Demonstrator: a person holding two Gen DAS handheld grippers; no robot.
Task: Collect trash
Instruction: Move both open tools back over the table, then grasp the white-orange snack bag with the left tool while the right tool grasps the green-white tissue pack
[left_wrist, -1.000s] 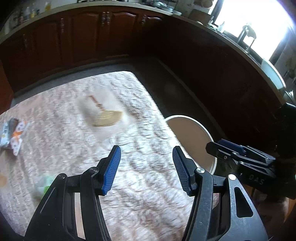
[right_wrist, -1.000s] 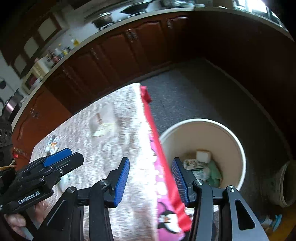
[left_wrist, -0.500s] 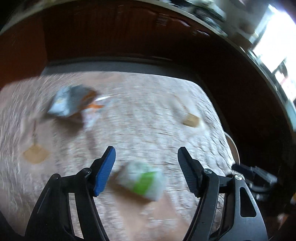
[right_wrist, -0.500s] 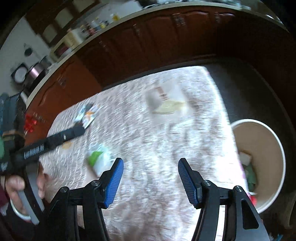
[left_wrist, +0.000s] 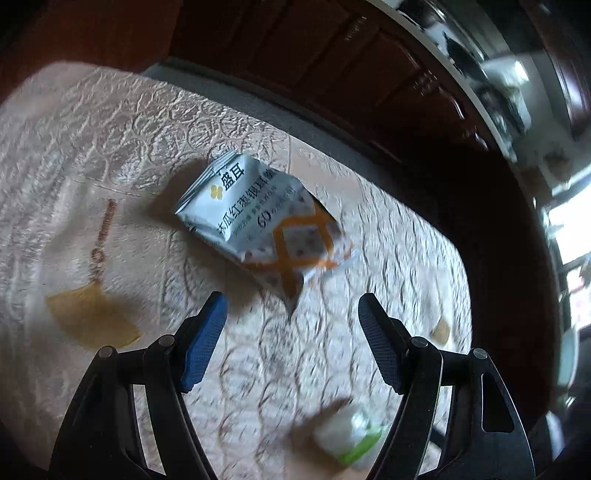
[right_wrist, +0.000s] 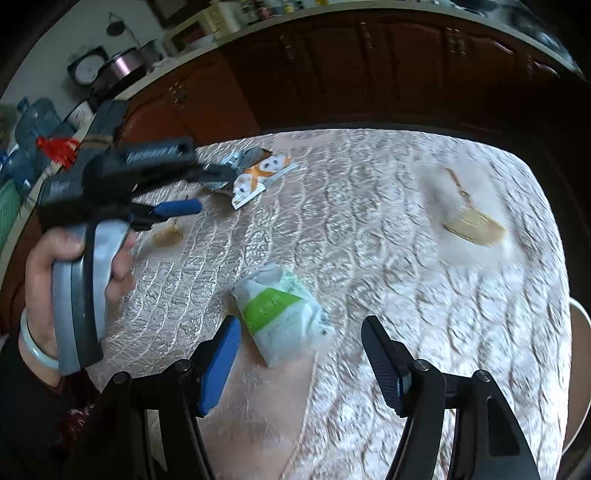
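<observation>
A white and orange snack wrapper lies flat on the beige embossed tablecloth. My left gripper hovers just short of it, jaws opening, with only the wrapper's lower tip between the fingertips. A crumpled green and white wrapper lies a little ahead of my right gripper, whose jaws are also opening; the pads do not touch it. In the right wrist view the left gripper reaches toward the orange wrapper. The green wrapper shows blurred low in the left wrist view.
A hand with a pale bracelet holds the left gripper. Fan motifs are printed on the cloth. The white bin's rim peeks past the table's right edge. Dark wooden cabinets ring the room.
Both grippers have swung away from the bin and across the table to the wrappers, sinking a little and rolling. Both pairs of jaws stand wider than before.
</observation>
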